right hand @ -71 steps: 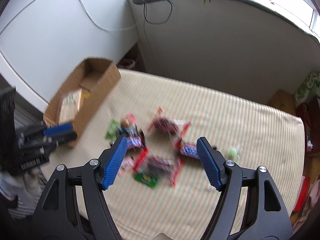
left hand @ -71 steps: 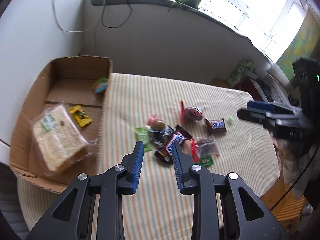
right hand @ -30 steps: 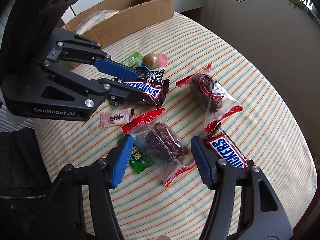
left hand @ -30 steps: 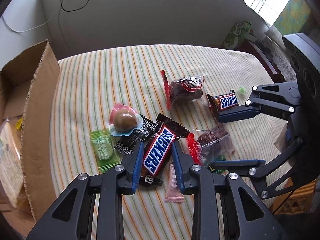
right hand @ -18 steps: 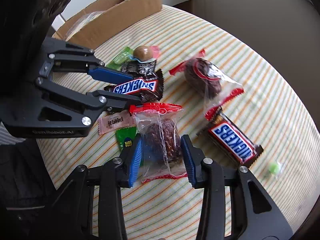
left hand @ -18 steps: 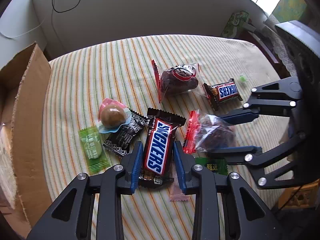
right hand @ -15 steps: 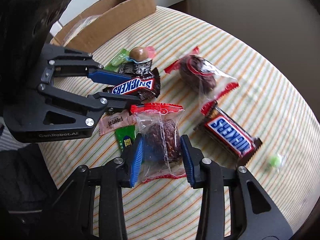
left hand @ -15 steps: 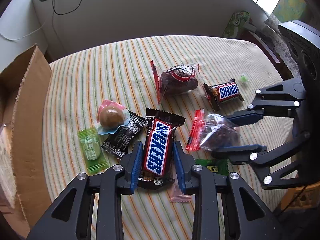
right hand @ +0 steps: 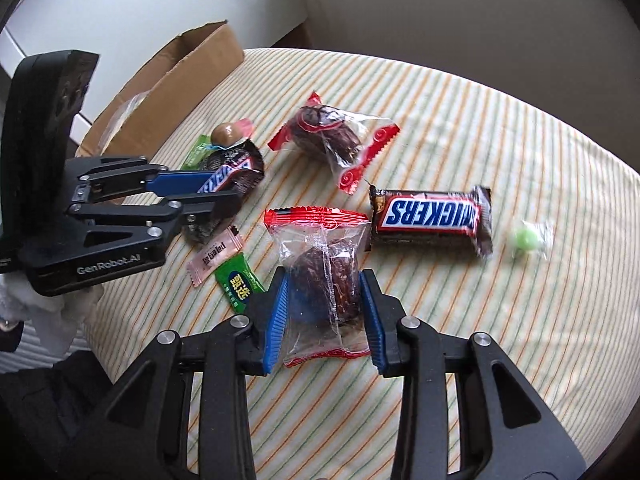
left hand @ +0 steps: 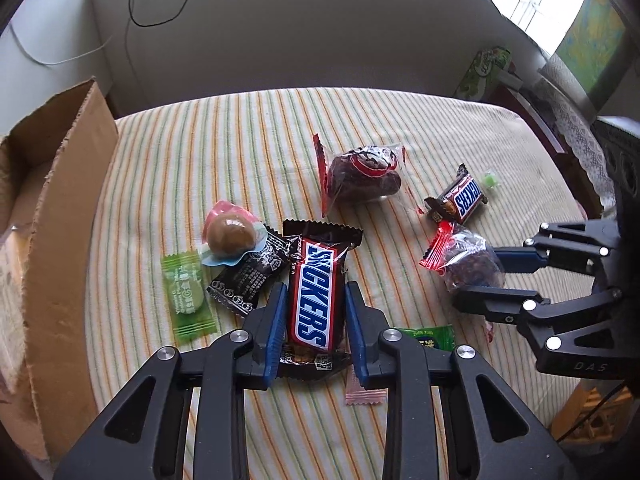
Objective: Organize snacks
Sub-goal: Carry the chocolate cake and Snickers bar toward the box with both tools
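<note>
Right gripper [right hand: 324,316] rolled, jaws just closed onto clear-wrapped cake [right hand: 326,276] | left gripper [left hand: 316,324] angled down, clamping Snickers bar [left hand: 318,284] mid-table | cardboard box [left hand: 60,216] far left, striped cloth [left hand: 240,140] beyond open

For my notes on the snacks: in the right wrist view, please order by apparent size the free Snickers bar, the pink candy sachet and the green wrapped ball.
1. Snickers bar, clearly largest.
2. Pink candy sachet.
3. Green wrapped ball, smallest, though slightly blurred.
</note>
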`<state>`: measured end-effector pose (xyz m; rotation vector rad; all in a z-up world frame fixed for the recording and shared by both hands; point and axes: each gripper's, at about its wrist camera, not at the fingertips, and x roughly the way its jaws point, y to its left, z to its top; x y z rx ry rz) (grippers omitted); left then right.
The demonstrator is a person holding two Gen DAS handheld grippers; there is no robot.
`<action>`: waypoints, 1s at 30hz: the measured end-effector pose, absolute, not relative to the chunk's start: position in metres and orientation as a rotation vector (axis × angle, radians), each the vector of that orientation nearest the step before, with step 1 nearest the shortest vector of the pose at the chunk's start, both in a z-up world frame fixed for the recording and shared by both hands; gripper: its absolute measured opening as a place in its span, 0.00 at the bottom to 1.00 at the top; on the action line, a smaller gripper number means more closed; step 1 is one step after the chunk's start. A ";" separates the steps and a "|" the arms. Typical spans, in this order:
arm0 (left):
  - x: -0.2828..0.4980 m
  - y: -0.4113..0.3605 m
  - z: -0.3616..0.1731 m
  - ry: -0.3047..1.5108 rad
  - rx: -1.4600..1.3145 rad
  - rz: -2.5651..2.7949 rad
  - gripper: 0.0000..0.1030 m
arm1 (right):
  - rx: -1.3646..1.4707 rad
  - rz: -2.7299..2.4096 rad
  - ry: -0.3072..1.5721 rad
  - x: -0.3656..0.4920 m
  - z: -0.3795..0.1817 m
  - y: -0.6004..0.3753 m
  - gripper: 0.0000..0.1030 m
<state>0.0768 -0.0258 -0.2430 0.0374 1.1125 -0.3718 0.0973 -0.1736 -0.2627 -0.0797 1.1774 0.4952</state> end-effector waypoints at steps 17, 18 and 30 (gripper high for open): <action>0.057 0.017 -0.187 1.014 -0.051 -0.355 0.26 | -0.028 0.467 1.084 0.066 -0.195 -0.175 0.35; 0.056 0.021 -0.184 1.009 -0.051 -0.353 0.26 | -0.032 0.470 1.079 0.065 -0.190 -0.172 0.35; 0.044 0.065 -0.156 0.952 -0.086 -0.279 0.26 | -0.055 0.533 1.043 0.093 -0.166 -0.104 0.35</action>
